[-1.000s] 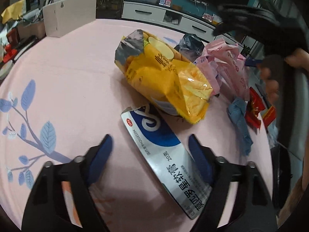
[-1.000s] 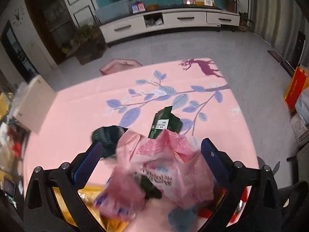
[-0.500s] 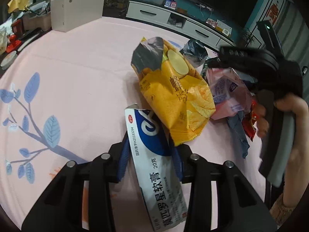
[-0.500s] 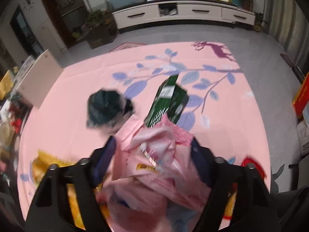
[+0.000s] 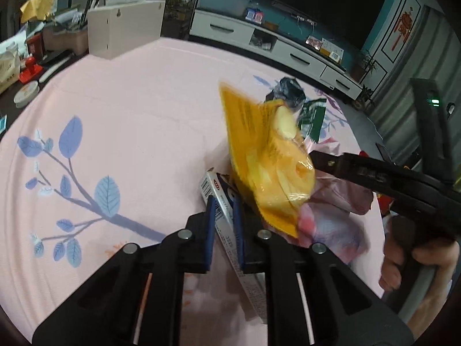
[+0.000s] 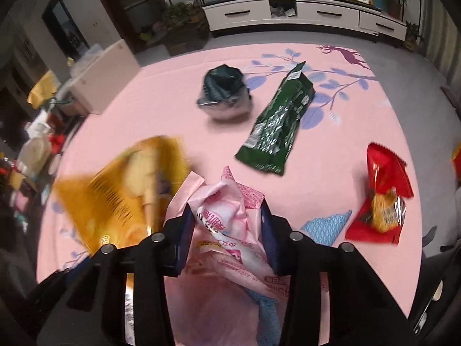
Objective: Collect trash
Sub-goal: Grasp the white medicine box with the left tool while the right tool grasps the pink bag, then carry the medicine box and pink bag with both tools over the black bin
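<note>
Two grips have just formed: the left hand-held gripper (image 5: 224, 216) has closed, pinching the flat ointment box (image 5: 220, 201), and the right hand-held gripper (image 6: 226, 235) has closed around the pink wrapper (image 6: 227, 227). Both pieces are secured above the pink desk (image 5: 129, 121). The box's long axis runs along the fingers, pointing away, beneath the yellow chip bag (image 5: 265, 155).

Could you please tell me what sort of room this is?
Probably a home living room: a long white TV cabinet with drawers, a large dark wall-mounted television and potted green houseplants.
</note>
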Tool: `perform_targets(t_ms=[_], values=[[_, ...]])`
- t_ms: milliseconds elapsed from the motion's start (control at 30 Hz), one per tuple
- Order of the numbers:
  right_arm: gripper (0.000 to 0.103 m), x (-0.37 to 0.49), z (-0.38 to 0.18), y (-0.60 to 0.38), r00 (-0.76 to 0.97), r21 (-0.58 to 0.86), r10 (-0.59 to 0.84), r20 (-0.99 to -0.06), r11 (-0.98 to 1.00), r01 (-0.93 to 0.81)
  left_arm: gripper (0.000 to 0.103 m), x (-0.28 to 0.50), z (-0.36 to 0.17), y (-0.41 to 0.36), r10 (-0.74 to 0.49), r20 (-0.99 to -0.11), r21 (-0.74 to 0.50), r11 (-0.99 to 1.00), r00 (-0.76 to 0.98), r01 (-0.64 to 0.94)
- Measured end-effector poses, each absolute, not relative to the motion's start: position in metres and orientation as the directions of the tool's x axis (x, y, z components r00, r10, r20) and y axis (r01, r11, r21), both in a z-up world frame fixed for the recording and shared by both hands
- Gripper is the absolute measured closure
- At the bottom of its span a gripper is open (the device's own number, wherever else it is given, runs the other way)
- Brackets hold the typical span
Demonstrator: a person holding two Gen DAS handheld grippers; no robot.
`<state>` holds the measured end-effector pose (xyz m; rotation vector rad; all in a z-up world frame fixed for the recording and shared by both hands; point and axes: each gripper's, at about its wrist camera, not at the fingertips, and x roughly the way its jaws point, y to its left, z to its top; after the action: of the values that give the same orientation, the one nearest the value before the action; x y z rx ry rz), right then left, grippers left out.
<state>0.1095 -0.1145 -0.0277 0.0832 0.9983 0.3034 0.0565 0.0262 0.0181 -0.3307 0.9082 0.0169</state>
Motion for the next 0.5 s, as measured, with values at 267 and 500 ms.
perform_targets(t_ms=[267,500], values=[[0.06,0.066,0.014,-0.129,0.613,0.248,0.331,-0.718,0.944,-0.219,0.091,0.054,0.023,0.036,-0.145,-0.773,-0.298,0.942,0.617,-0.152],[0.06,0.001,0.033,-0.172,0.745,0.265,0.261,-0.614,0.957,-0.118,0.039,0.047,0.017,0.028,-0.09,-0.807,-0.237,0.955,0.584,-0.18]])
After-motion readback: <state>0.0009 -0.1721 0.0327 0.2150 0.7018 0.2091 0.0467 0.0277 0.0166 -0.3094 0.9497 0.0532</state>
